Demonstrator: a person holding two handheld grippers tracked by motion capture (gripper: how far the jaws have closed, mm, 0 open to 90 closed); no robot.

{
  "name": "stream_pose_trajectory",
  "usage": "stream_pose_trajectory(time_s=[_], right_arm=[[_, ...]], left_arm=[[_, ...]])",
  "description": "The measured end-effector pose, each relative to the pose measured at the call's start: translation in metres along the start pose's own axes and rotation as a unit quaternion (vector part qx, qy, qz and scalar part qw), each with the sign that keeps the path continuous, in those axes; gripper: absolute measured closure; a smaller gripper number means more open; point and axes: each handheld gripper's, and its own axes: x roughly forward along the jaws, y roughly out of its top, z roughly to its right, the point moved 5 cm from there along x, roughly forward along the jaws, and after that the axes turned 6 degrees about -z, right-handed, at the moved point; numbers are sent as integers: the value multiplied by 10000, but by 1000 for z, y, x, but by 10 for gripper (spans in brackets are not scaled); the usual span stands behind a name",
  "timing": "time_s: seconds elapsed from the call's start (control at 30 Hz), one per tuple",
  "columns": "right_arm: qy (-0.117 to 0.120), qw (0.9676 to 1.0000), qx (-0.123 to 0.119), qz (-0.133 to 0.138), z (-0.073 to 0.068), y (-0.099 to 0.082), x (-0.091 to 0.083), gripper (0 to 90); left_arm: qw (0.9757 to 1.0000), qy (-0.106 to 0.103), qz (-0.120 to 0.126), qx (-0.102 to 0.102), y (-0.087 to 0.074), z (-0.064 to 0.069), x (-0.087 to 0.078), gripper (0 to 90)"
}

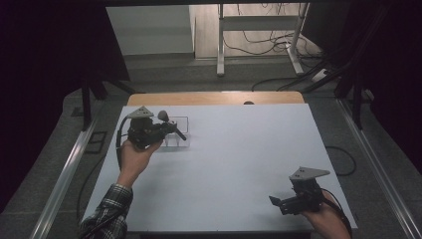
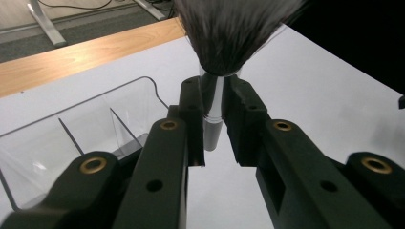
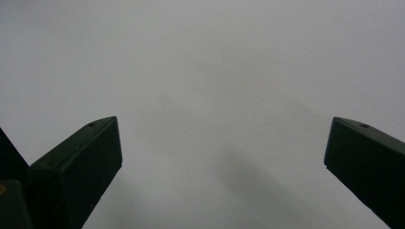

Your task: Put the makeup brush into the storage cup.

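The left gripper (image 2: 210, 119) has its jaws clenched on the silver ferrule of a dark-bristled makeup brush (image 2: 224, 38), holding it bristles-up just beside the clear plastic compartmented organiser (image 2: 95, 124) at the far left of the white bench (image 1: 239, 164). The step in hand looks like carrying the brush to the organiser (or lifting it away; I cannot tell which). If stowing it, the next move calls for aligning the handle over one compartment before lowering. The right gripper (image 1: 293, 201) rests near the bench's front right corner, jaws released and empty.
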Motion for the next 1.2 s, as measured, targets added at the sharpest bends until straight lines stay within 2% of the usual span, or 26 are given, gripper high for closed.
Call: stream_pose_trajectory(time_s=[0.6, 1.2], right_arm=[[-30, 9999, 139, 70, 7, -9, -10, 0], [-29, 9997, 225, 121, 10, -14, -15, 0]], left_arm=[[9997, 239, -20, 15, 18, -13, 5, 772], [9985, 523, -33, -130, 34, -29, 11, 772]])
